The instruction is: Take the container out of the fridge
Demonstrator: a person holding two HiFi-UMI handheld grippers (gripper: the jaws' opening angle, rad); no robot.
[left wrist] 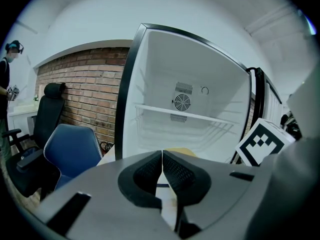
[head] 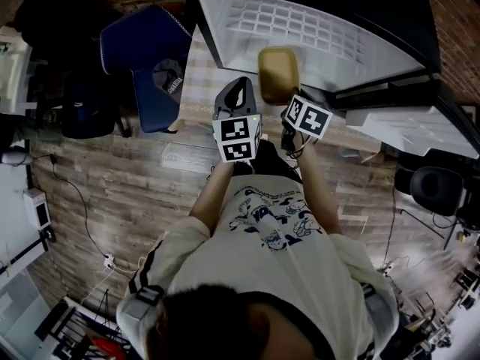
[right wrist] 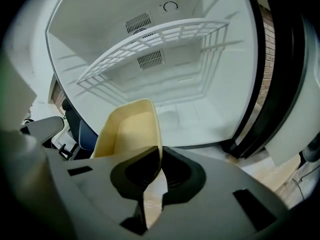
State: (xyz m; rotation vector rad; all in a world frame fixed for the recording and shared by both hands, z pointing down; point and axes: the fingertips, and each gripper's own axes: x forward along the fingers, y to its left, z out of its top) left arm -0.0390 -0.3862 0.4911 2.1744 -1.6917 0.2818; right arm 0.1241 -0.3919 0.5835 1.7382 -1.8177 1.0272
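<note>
The fridge (head: 247, 13) stands open at 12 o'clock from me, and its cavity looks bare apart from the wire shelf (right wrist: 150, 44). Its door (head: 405, 130) is swung out to 3 o'clock, which leaves the mouth free for a straight pull. A blue chair (head: 150, 58) sits at 10 o'clock, well clear of that path. The yellowish container (right wrist: 127, 129) is up in the air just in front of the opening. I judge it already out of the cavity, or right at its lip. My right gripper (right wrist: 159, 159) carries it with the jaws clenched on one side wall near the rim, so the tub hangs off that single pinch and tilts. My left gripper (left wrist: 162, 156) waits just beside it at 9 o'clock with jaws pressed together on nothing. I read it as a spare hand, not a support. From the left gripper view only a sliver of the container shows over the gripper's own body. I cannot tell whether the tub holds anything. The fridge floor directly behind the tub is covered in the head view.
</note>
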